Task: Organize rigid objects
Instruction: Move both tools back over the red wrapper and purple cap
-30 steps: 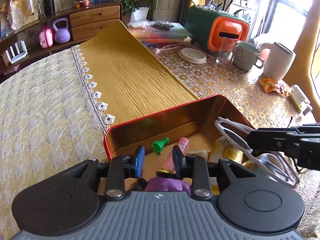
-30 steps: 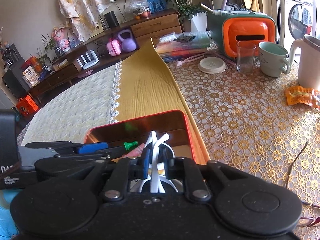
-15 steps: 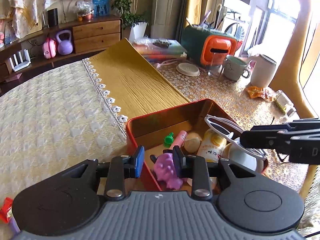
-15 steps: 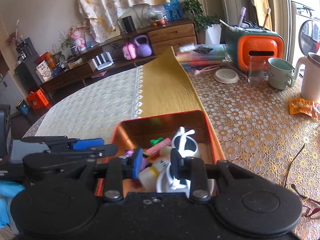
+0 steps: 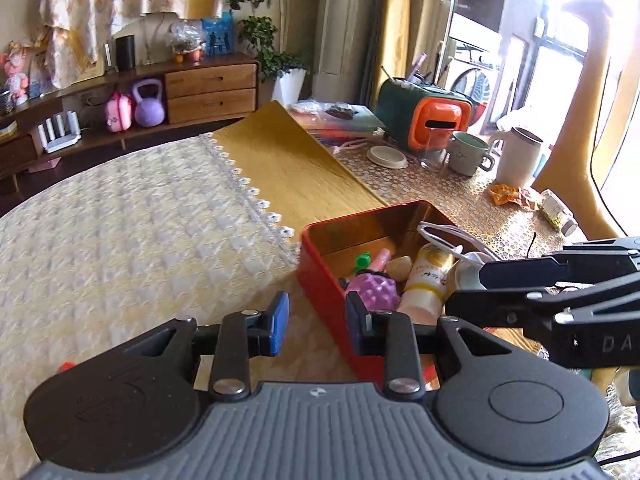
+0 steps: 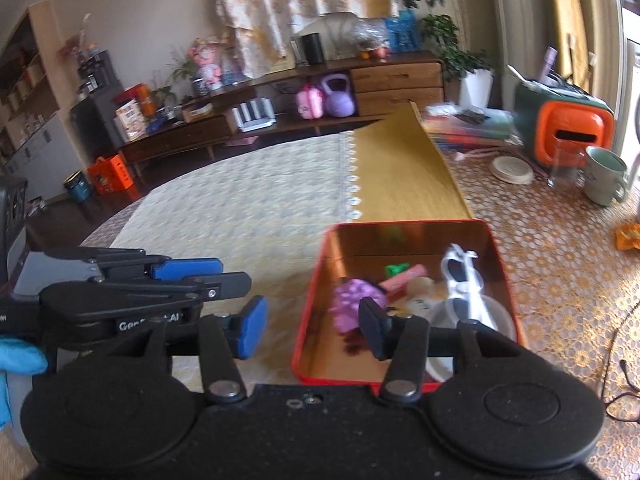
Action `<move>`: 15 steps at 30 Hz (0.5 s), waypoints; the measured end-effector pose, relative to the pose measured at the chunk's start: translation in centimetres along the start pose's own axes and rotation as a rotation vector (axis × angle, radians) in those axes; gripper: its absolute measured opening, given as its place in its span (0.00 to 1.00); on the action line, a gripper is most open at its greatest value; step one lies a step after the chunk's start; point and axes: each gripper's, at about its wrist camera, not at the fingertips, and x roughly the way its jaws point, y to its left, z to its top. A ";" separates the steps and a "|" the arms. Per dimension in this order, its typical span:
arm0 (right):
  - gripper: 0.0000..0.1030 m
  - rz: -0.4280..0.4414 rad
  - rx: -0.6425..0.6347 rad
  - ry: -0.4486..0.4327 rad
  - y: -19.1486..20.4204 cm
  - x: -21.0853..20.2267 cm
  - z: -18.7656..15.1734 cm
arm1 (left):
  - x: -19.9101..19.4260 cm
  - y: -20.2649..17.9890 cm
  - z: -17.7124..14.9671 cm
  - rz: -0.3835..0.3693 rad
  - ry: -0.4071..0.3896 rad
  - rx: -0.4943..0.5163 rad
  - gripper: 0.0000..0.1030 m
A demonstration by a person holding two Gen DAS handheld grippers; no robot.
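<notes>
A red tin box [image 5: 320, 268] [image 6: 400, 226] with a gold inside stands on the table. In it lie a purple bumpy toy [image 5: 372, 288] [image 6: 352, 300], a yellow-white bottle [image 5: 428, 276], a green piece [image 5: 363, 260] and white glasses [image 5: 444, 236] [image 6: 460, 280]. The glasses rest free on top of a white cup. My right gripper [image 6: 312, 328] [image 5: 468, 288] hovers at the box's near left corner. Its jaws are opening and nothing is between them. My left gripper [image 5: 316, 320] [image 6: 216, 276] hangs just left of the box, a narrow empty gap between its pads.
On the lace cloth to the right are an orange and green case [image 5: 436, 124], a mug [image 5: 468, 152], a white jug [image 5: 516, 156], a snack wrapper [image 5: 508, 196] and a small jar [image 5: 556, 212]. Dark-framed glasses [image 6: 616, 380] lie near the right edge. Cream cloth [image 5: 140, 232] spreads to the left.
The right gripper let go of the white glasses, which now lie in the box, and its jaws spread. Both grippers drew back and up from the box, leftward.
</notes>
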 end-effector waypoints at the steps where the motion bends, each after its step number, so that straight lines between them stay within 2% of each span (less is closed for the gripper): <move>1: 0.54 0.007 -0.010 -0.001 0.6 0.0 -0.1 | -0.4 0.4 -0.2 0.004 -0.002 -0.007 0.29; 4: 0.58 0.026 -0.030 -0.003 2.1 -0.1 -0.3 | -1.5 1.7 -0.9 0.024 -0.011 -0.023 0.29; 11: 0.63 0.085 -0.066 0.014 5.4 0.6 -0.8 | -4.4 4.8 -2.8 0.080 -0.028 -0.057 0.29; 15: 0.72 0.107 -0.111 0.008 7.6 1.2 -1.1 | -5.8 6.8 -3.7 0.109 -0.034 -0.081 0.29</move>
